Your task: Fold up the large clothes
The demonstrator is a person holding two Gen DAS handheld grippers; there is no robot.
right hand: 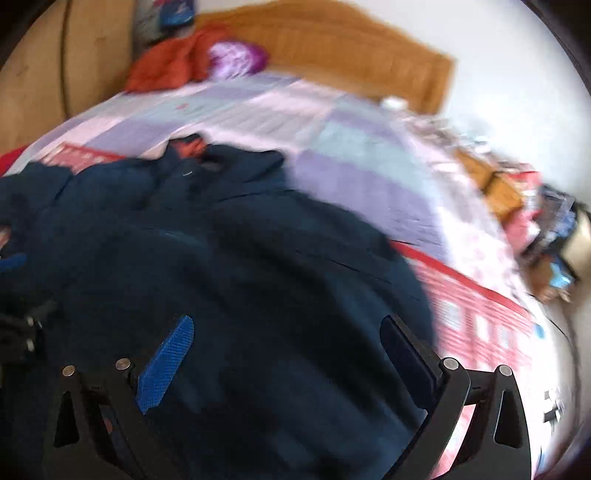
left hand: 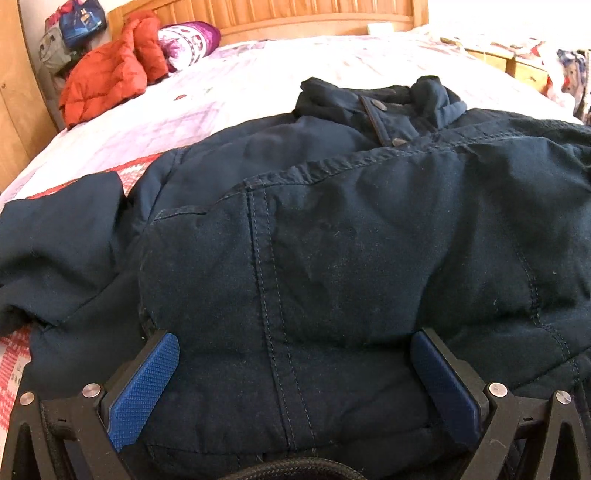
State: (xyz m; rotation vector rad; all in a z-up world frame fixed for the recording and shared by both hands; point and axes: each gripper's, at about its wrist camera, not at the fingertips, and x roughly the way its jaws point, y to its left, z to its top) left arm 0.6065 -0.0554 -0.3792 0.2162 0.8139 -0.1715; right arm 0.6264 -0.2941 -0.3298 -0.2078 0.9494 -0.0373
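Observation:
A dark navy jacket (left hand: 332, 229) lies spread on the bed, collar and snap buttons at the far end, one sleeve folded across its front. My left gripper (left hand: 295, 339) is open, its blue pads (left hand: 144, 387) wide apart with the jacket's hem bulging between them. In the blurred right wrist view the same jacket (right hand: 221, 266) fills the lower left. My right gripper (right hand: 286, 328) is open over the jacket's near right edge, its pads (right hand: 166, 365) wide apart. Part of the left gripper (right hand: 14, 332) shows at the left edge.
The bed (left hand: 258, 74) has a pale patterned sheet and a red checked blanket (right hand: 480, 325) under the jacket. An orange puffer jacket (left hand: 110, 70) and a purple pillow (left hand: 188, 40) lie by the wooden headboard (left hand: 295, 14). Clutter (right hand: 546, 229) sits beside the bed at right.

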